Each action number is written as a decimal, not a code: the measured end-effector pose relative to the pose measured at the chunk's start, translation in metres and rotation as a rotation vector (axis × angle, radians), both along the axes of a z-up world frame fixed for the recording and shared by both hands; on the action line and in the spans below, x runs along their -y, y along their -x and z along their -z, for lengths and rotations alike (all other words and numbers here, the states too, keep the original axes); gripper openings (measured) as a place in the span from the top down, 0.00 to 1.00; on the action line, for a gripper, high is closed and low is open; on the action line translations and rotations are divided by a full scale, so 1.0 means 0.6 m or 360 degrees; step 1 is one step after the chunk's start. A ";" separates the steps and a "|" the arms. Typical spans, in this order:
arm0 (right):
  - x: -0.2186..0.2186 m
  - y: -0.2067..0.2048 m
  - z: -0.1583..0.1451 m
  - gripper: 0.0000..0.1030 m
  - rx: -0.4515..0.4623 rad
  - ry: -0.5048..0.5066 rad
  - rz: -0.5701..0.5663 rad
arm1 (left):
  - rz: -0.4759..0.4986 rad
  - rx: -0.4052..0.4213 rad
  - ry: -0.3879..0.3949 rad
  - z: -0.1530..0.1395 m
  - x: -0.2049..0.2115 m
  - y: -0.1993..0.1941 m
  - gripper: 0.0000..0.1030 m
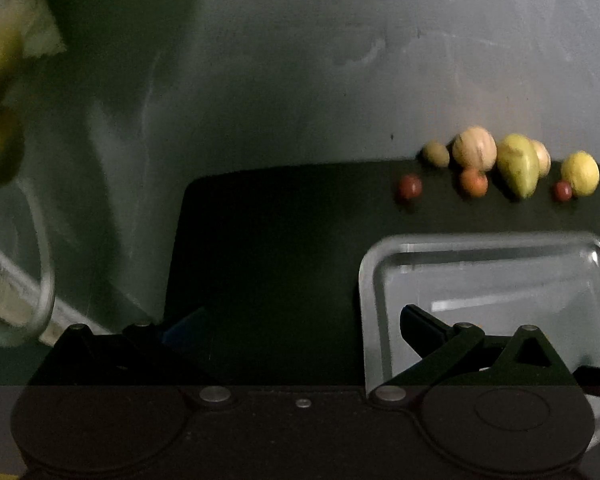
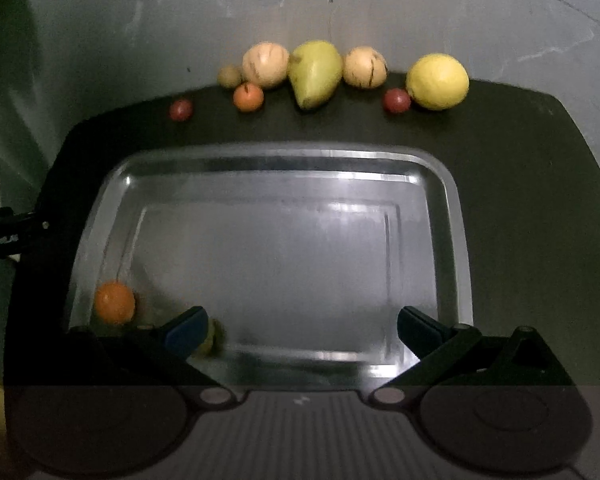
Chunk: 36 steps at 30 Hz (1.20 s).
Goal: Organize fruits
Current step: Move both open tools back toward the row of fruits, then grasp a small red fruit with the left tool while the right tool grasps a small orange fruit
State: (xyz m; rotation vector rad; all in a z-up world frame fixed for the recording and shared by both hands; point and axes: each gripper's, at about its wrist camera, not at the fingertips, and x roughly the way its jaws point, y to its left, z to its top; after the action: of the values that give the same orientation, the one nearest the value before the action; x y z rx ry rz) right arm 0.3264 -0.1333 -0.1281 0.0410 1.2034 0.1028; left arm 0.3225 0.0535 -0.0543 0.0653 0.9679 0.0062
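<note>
A steel tray (image 2: pixel 284 152) lies on a dark mat (image 2: pixel 520 168). An orange fruit (image 2: pixel 114 302) sits in its near left corner. A small greenish fruit (image 2: pixel 217 336), blurred, shows just past my right gripper's left finger. My right gripper (image 2: pixel 304 326) is open over the tray's near edge. Along the mat's far edge lie a yellow lemon (image 2: pixel 438 81), a green pear-shaped fruit (image 2: pixel 314 74), two cream striped fruits (image 2: pixel 265 64), a small orange one (image 2: pixel 248 97) and two red ones (image 2: pixel 396 100). My left gripper (image 1: pixel 300 324) is open, left of the tray (image 1: pixel 488 240), holding nothing.
A grey wall (image 2: pixel 380 8) rises behind the mat. A metal ring and bar (image 1: pixel 40 280) stand at the left of the left wrist view, with blurred yellow-green shapes (image 1: pixel 4 60) above. The left gripper's body (image 2: pixel 4 232) shows at the left edge of the right wrist view.
</note>
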 end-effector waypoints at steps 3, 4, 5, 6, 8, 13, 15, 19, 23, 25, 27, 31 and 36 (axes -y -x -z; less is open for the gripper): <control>0.003 -0.017 -0.004 0.00 0.0074 -0.0033 -0.0003 | 0.0012 0.0036 -0.0003 -0.005 0.008 -0.027 0.01; 0.003 -0.022 -0.005 0.00 0.0101 -0.0037 -0.0008 | 0.0020 0.0049 -0.0003 -0.006 0.012 -0.037 0.01; 0.002 -0.027 -0.005 0.00 0.0129 -0.0040 -0.0021 | 0.0029 0.0062 -0.0004 -0.007 0.015 -0.047 0.01; 0.000 -0.033 -0.006 0.00 0.0161 -0.0041 -0.0040 | 0.0038 0.0071 -0.0005 -0.007 0.019 -0.055 0.01; -0.006 -0.046 -0.008 0.00 0.0216 -0.0046 -0.0079 | 0.0061 0.0088 -0.0007 -0.006 0.026 -0.072 0.01; -0.026 -0.080 -0.008 0.00 0.0307 -0.0052 -0.0195 | 0.0099 0.0098 -0.0004 0.002 0.045 -0.109 0.01; -0.035 -0.090 -0.006 0.00 0.0326 -0.0056 -0.0224 | 0.0108 0.0095 0.0005 0.007 0.051 -0.121 0.01; -0.053 -0.112 0.000 0.00 0.0371 -0.0007 -0.0277 | 0.0130 0.0097 0.0021 0.016 0.063 -0.143 0.01; -0.063 -0.134 0.009 0.06 0.0402 -0.0013 -0.0322 | 0.0157 0.0097 0.0058 0.021 0.071 -0.164 0.01; -0.069 -0.146 0.013 0.09 0.0431 -0.0002 -0.0341 | 0.0168 0.0094 0.0074 0.025 0.074 -0.173 0.01; -0.073 -0.156 0.018 0.12 0.0452 0.0007 -0.0354 | 0.0177 0.0093 0.0088 0.027 0.075 -0.180 0.01; -0.079 -0.175 0.026 0.21 0.0489 0.0026 -0.0360 | 0.0198 0.0085 0.0123 0.033 0.079 -0.191 0.03; -0.085 -0.189 0.033 0.32 0.0523 0.0060 -0.0399 | 0.0219 0.0065 0.0173 0.042 0.076 -0.203 0.09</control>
State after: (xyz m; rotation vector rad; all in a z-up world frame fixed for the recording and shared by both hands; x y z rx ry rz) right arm 0.4397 -0.0822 -0.1477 -0.1550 0.8775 0.2952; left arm 0.4445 0.0081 -0.0798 0.0315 0.9194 -0.1711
